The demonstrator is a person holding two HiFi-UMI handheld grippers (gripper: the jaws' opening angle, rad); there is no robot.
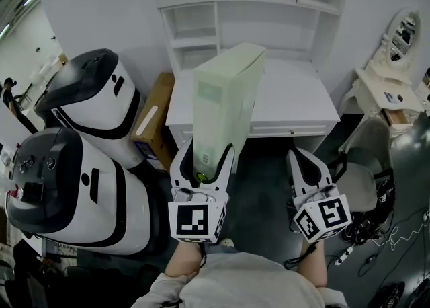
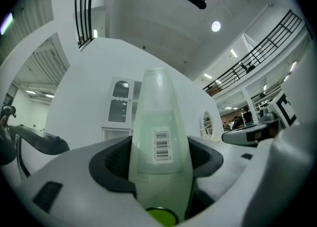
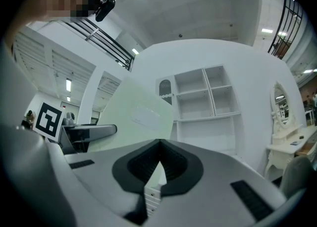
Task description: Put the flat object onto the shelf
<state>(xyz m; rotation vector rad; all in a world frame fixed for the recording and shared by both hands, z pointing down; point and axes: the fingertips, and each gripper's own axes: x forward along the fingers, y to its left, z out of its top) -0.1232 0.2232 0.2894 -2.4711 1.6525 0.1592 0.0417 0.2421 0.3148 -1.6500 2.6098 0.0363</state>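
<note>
The flat object (image 1: 225,105) is a tall, thin, pale green case with a barcode label. It stands upright in my left gripper (image 1: 205,150), whose jaws are shut on its lower end, and its top reaches up in front of the white desk (image 1: 295,98). In the left gripper view the case (image 2: 158,137) fills the gap between the dark pads (image 2: 111,164). The white shelf unit (image 1: 222,4) stands on the back of the desk. My right gripper (image 1: 306,160) hangs lower right, shut and holding nothing. The right gripper view shows its own closed jaws (image 3: 158,159), the case (image 3: 133,122) to the left and the shelf (image 3: 205,94) ahead.
Two large white-and-black rounded machines (image 1: 87,98) (image 1: 67,192) stand at the left, with a cardboard box (image 1: 153,122) between them and the desk. A white dressing table with an oval mirror (image 1: 396,51) is at the right. A grey chair (image 1: 363,185) and cables (image 1: 396,239) lie below it.
</note>
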